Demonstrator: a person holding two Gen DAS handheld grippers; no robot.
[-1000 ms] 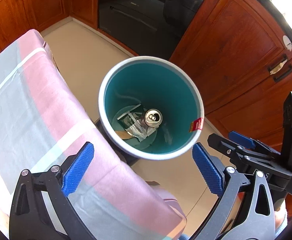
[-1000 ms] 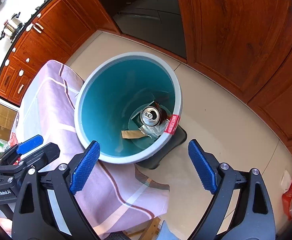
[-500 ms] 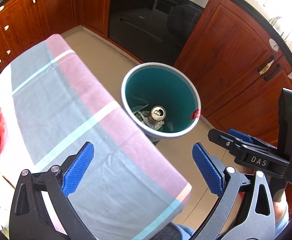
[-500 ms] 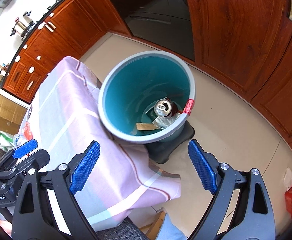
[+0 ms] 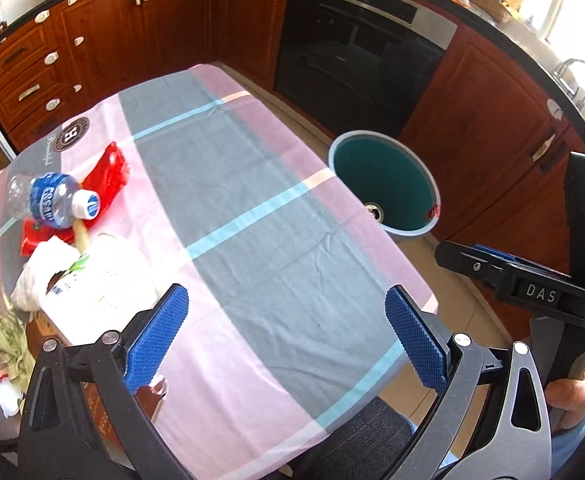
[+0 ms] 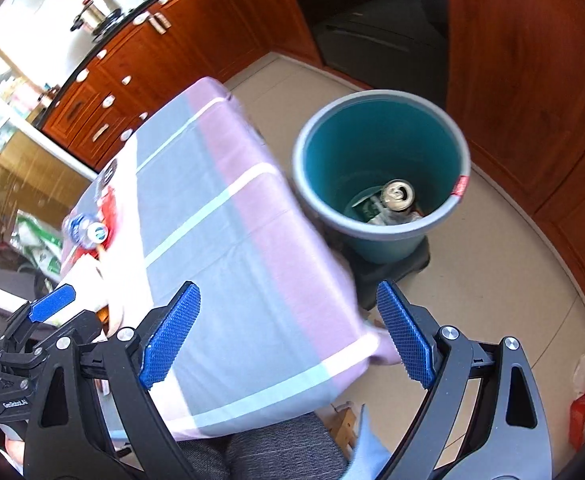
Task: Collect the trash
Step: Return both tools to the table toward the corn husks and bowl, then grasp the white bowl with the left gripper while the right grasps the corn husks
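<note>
Both tools (image 5: 286,336) (image 6: 288,336) pulled back from bin (image 5: 422,232), empty; bottle (image 5: 48,200) far left.

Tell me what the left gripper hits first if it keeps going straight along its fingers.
Most likely the bare tablecloth: the open left gripper points down at its grey middle, with nothing between. Depth is uncertain.

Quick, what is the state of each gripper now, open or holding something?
Left gripper: open, holding nothing.
Right gripper: open, holding nothing.
</note>
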